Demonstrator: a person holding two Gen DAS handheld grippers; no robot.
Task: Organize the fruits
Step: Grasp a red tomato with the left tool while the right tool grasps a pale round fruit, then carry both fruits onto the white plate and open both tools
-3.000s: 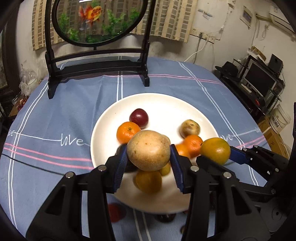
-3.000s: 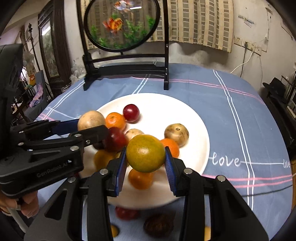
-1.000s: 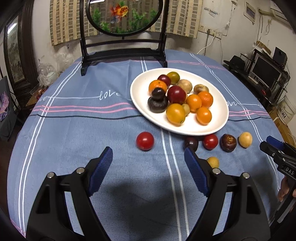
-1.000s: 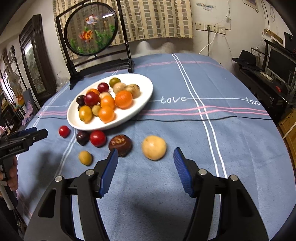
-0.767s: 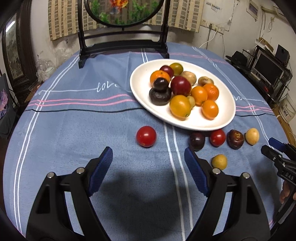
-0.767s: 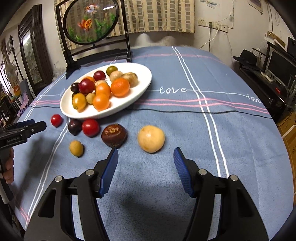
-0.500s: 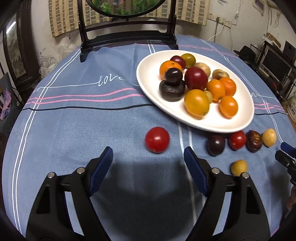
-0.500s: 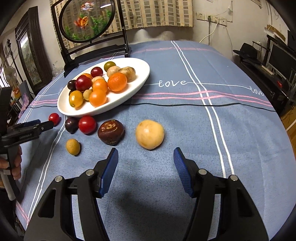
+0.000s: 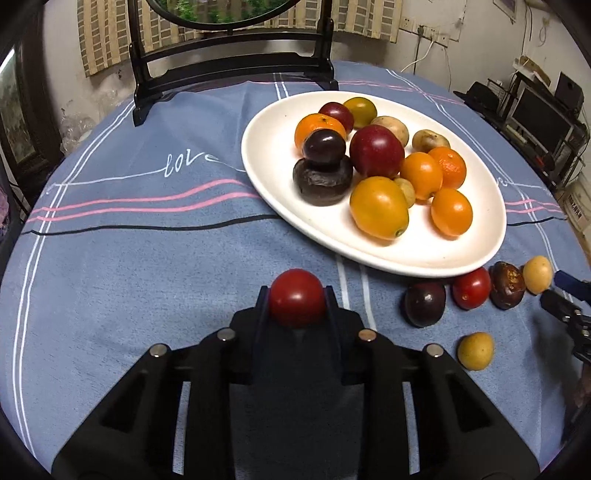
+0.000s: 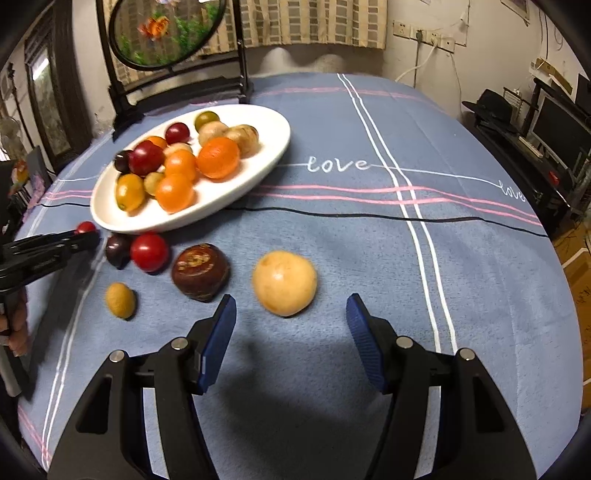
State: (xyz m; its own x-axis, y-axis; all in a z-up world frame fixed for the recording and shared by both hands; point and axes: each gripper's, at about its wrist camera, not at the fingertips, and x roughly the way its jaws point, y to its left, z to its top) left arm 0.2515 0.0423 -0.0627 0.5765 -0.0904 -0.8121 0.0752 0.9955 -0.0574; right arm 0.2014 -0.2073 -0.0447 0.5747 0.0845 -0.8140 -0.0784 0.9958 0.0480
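A white plate [image 9: 273, 184] on the blue tablecloth holds several oranges, plums and pale round fruits. My left gripper [image 9: 296, 295] is shut on a red tomato [image 9: 296, 301] just in front of the plate. On the cloth to its right lie a dark plum [image 9: 424, 303], a red tomato [image 9: 471, 287], a brown fruit [image 9: 506, 284] and two small yellow fruits [image 9: 475, 350]. My right gripper [image 10: 290, 332] is open, with a large yellow fruit [image 10: 284, 282] just ahead between the fingers. The brown fruit [image 10: 200, 272] lies to its left, near the plate [image 10: 229, 199].
A black stand with a round fish picture [image 10: 166, 33] stands at the far side of the table. The left gripper shows at the left edge of the right wrist view [image 10: 48, 245]. Shelves with electronics [image 9: 539, 110] stand to the right, beyond the table edge.
My left gripper moved forward and closed on the red tomato. My right gripper moved closer to the large yellow fruit and stays open.
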